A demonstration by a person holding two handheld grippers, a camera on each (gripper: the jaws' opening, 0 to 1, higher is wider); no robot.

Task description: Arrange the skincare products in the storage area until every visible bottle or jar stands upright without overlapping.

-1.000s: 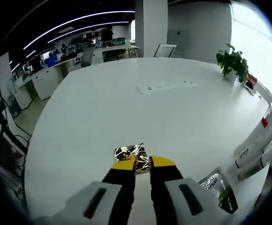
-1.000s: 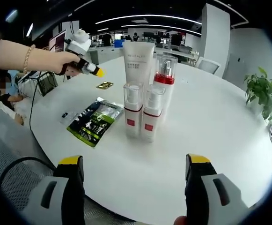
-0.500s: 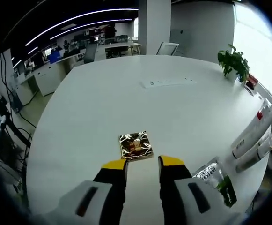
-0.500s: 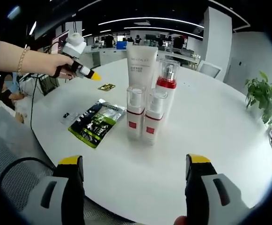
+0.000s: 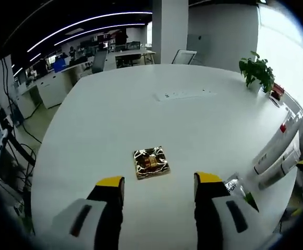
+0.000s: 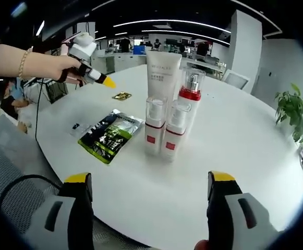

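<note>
On the white table, both claws gape empty; the green sachet lettering is perhaps unreadable.

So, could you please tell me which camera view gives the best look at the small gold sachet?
The left gripper view: the gold sachet lies flat on the white table, close ahead between the open jaws, its pattern clear. In the right gripper view it is a small, distant patch below the left gripper.

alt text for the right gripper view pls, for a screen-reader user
Four upright skincare containers cluster mid-table, a green-black sachet lying flat beside them. The right tongs hang open in the foreground; the left tongs hover near a small gold sachet.
</note>
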